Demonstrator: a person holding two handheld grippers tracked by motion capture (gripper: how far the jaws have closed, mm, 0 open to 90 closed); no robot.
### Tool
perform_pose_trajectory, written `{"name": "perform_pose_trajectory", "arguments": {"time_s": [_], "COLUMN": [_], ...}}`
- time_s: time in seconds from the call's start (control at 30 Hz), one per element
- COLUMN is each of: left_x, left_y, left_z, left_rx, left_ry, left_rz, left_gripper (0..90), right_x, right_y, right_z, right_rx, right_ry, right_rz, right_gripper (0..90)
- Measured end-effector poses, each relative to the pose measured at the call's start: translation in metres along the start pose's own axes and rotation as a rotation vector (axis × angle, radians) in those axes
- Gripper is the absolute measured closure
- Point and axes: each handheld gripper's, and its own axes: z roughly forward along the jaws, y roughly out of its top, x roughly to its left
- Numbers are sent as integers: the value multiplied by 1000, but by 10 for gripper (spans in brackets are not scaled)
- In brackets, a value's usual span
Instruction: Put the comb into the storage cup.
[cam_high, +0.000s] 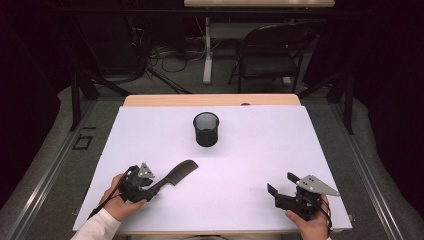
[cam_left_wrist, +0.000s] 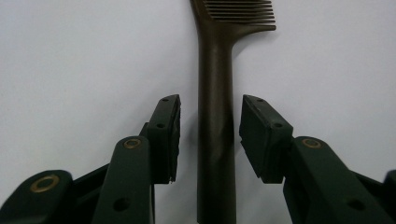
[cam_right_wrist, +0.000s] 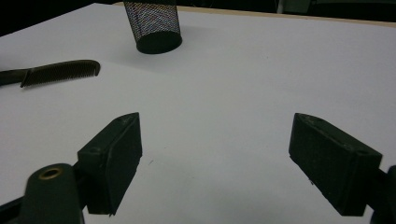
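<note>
A dark comb (cam_high: 177, 173) lies flat on the white table cover (cam_high: 250, 150), left of centre, teeth end pointing up and right. My left gripper (cam_high: 153, 186) is open and straddles the comb's handle (cam_left_wrist: 215, 70). In the left gripper view (cam_left_wrist: 210, 135) a narrow gap shows on each side between the pads and the handle. A black mesh cup (cam_high: 206, 129) stands upright at the middle back. My right gripper (cam_high: 280, 183) is at the front right, open wide with nothing between its jaws (cam_right_wrist: 215, 154). From there the comb (cam_right_wrist: 60, 72) and the cup (cam_right_wrist: 156, 25) lie ahead to the left.
The white cover ends at a wooden table edge (cam_high: 210, 100) at the back. Beyond it stand a folding chair (cam_high: 272, 52) and a desk leg with cables (cam_high: 207, 55) on the floor. A hand holds each gripper at the table's front edge.
</note>
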Motion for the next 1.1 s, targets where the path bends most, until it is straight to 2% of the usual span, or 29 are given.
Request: {"name": "perform_pose_trajectory", "arguments": {"time_s": [0.3,0.63,1.1], "left_x": [1,1,-1], "left_y": [6,11,13], "left_z": [2,5,5], "left_rx": [69,114,127], "left_ry": [-9,-12,-17], "left_rz": [0,-4,9], "left_gripper": [603,643,714], "right_x": [0,0,-1], "right_y": [0,0,0], "right_z": [0,0,0], "right_rx": [-5,0,2], "right_ry": [-2,-1,-3], "right_rz": [-1,-1,-2], "right_gripper": [173,173,175]}}
